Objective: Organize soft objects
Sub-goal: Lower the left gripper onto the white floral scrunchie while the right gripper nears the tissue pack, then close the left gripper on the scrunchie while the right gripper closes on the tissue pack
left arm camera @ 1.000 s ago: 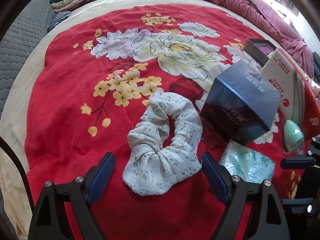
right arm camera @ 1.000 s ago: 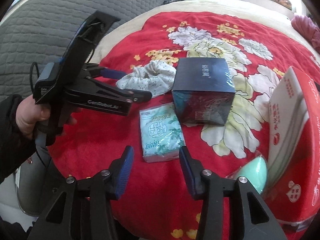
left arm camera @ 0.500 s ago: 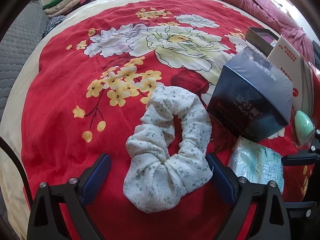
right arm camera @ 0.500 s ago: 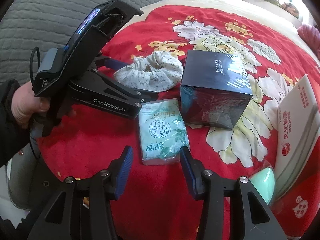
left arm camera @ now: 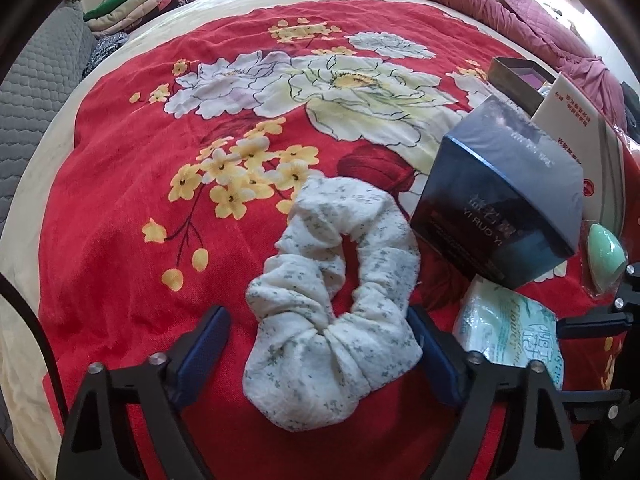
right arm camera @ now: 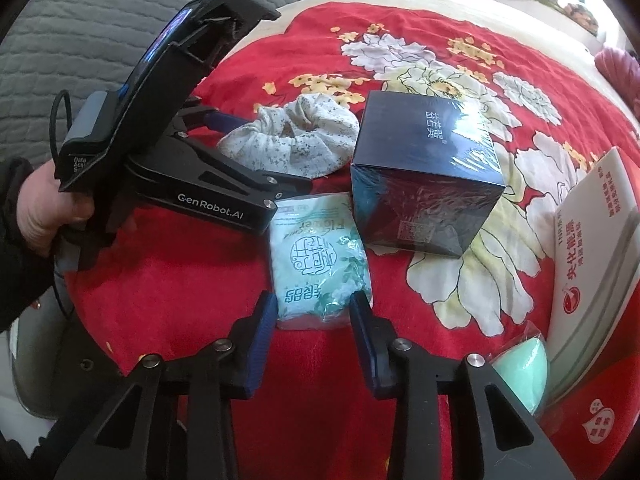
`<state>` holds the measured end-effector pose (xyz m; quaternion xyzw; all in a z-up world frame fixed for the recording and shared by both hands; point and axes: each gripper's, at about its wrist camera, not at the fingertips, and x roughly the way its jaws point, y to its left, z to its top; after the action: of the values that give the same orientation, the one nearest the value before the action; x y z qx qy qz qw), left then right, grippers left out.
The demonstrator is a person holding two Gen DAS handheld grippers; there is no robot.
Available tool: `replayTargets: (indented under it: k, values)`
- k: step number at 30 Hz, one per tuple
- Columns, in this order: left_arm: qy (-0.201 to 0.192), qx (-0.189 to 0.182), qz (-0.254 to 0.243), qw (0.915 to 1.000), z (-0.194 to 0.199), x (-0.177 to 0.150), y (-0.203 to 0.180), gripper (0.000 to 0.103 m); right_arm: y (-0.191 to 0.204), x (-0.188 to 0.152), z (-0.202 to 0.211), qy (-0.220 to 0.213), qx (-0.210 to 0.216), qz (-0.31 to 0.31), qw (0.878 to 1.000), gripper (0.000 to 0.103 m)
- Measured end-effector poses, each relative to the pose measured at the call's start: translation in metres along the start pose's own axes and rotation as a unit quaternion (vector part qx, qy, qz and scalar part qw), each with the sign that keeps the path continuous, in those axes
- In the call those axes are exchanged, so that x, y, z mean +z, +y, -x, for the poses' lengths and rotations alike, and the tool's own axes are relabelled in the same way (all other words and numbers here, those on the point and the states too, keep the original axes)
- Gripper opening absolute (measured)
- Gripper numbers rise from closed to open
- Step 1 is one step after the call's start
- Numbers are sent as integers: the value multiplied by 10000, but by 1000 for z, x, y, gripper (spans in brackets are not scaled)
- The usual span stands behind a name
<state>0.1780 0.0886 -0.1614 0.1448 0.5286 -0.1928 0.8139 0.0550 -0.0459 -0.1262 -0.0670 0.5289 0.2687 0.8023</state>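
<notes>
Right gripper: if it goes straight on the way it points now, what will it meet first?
Most likely the pale green tissue pack. Its near end already lies between the closing jaws of the right gripper, with the red blanket beneath it. Whether the pads touch it yet is unclear.

Both wrist views close, angled steeply down, sharing scrunchie (left arm camera: 332,312), seemingly adjacent

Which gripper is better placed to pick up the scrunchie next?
Left. The left gripper already straddles the scrunchie, its jaws closing with the near end between them. The right gripper is at the tissue pack, its jaws closing around that instead.
</notes>
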Motion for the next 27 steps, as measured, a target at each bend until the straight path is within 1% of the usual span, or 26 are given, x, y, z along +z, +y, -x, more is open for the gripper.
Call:
replayTargets:
  k: [2,3,5,7,8,9,11,12,14,15,17,18,19,20,21,22,23,24,27]
  values:
    - [-17,-6,7,10000,2,1,-1,74,0,0,0,-3,6,-1,10000,36]
    - [-28,-13,12,10000,3,2,-1,71,1,0,1,-3,10,2,10000,35]
    - [-58,-34,40,10000,5,4,-1,58,1,0,2,-20,11,10,10000,34]
    - [-70,-34,56,10000,6,5,0,52,1,0,4,-30,36,1,10000,32]
    - [-74,-35,69,9999,7,5,1,50,1,1,4,-36,49,-4,10000,32]
    - [-79,-43,80,9999,7,5,2,49,0,1,5,-40,67,-14,10000,30]
    - [-89,-87,130,9998,8,4,5,43,1,1,6,-35,88,-21,10000,28]
    - [-96,-104,153,9998,9,3,6,42,1,2,7,-40,91,-15,9999,28]
    - [-99,-150,198,9996,10,3,9,33,1,2,7,-45,98,-13,9999,27]
    - [-105,-157,211,9996,10,2,10,33,1,2,8,-53,100,-16,9999,27]
    - [-121,-187,232,9995,11,2,11,33,2,3,9,-84,113,9,9999,27]
    - [-120,-194,226,9995,10,2,11,34,3,3,10,-97,93,44,9999,29]
    - [-122,-171,215,9995,10,2,10,39,3,3,10,-98,30,71,9999,30]
    - [-130,-151,212,9996,9,2,10,48,4,3,9,-105,-63,106,9999,34]
    - [-128,-166,220,9995,8,2,10,54,4,3,8,-88,-141,128,9998,49]
    - [-126,-180,223,9995,7,2,9,68,3,2,6,-63,-177,135,9997,57]
    - [-120,-174,204,9996,6,2,8,78,3,1,2,39,-135,146,9998,75]
    - [-103,-144,169,9997,4,2,7,81,2,1,0,85,-69,146,9998,77]
    - [-119,-120,139,9998,3,1,5,83,0,0,0,-5,-51,115,9999,77]
